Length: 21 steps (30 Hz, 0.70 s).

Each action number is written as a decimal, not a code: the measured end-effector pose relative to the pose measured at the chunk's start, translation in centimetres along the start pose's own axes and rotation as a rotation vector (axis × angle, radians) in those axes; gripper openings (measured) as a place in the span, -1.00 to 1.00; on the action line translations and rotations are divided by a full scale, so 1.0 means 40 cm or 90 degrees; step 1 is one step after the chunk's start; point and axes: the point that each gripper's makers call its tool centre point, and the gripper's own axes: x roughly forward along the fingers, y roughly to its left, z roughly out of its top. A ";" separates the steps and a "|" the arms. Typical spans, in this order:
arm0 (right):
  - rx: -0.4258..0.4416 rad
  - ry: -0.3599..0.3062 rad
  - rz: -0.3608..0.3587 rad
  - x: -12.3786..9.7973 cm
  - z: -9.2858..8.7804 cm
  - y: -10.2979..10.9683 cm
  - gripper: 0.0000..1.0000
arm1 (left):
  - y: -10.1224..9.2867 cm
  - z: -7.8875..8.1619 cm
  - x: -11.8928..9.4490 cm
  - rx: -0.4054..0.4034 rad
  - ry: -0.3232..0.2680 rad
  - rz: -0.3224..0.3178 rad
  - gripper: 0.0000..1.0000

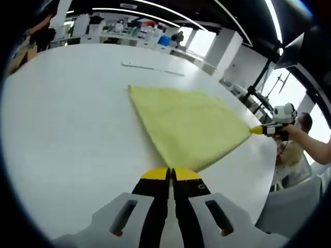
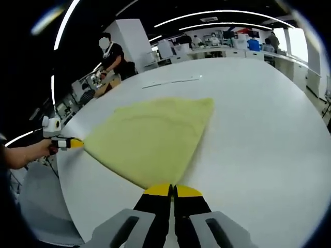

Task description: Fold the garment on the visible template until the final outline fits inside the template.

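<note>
Cloth, soft and pale yellow-green, lies spread on the white table as a roughly triangular sheet: this is the garment, its surface matte and faintly nubby like terry, with a curved seam line pressed into it that I see in the right gripper view. I hold its near corner in my left gripper, whose yellow-tipped black jaws stand pressed together with the cloth edge just at their tips. In the same view my right gripper meets the garment's far right corner, a yellow tip pinching the point, with a hand behind it. The right gripper view gives the mirror of this: my right gripper has its jaws closed at the garment's nearest corner, and the left gripper clamps the corner away to the left, held by a hand. The cloth is drawn fairly flat between those two corners, and its third corner points away from me across the table. Beyond the garment, a thin pale strip lies on the tabletop, well apart from the cloth. Past the table's far edge from the garment stand cluttered workbenches, and a person in dark clothes works at one of them.
</note>
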 end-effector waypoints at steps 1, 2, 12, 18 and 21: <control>0.000 0.000 0.000 -0.002 -0.002 0.001 -1.00 | -0.001 -0.002 -0.001 0.000 0.001 0.000 -1.00; 0.000 0.001 0.000 -0.003 -0.003 0.002 -1.00 | -0.002 -0.004 -0.002 -0.001 0.003 -0.001 -1.00; -0.008 0.005 0.001 -0.028 -0.027 0.012 -1.00 | -0.020 -0.029 -0.018 -0.004 0.008 -0.006 -1.00; -0.008 0.006 0.000 -0.038 -0.037 0.014 -1.00 | -0.034 -0.045 -0.028 0.007 0.013 -0.005 -1.00; -0.007 0.006 -0.001 -0.043 -0.046 0.018 -1.00 | -0.035 -0.049 -0.032 0.010 0.014 -0.005 -1.00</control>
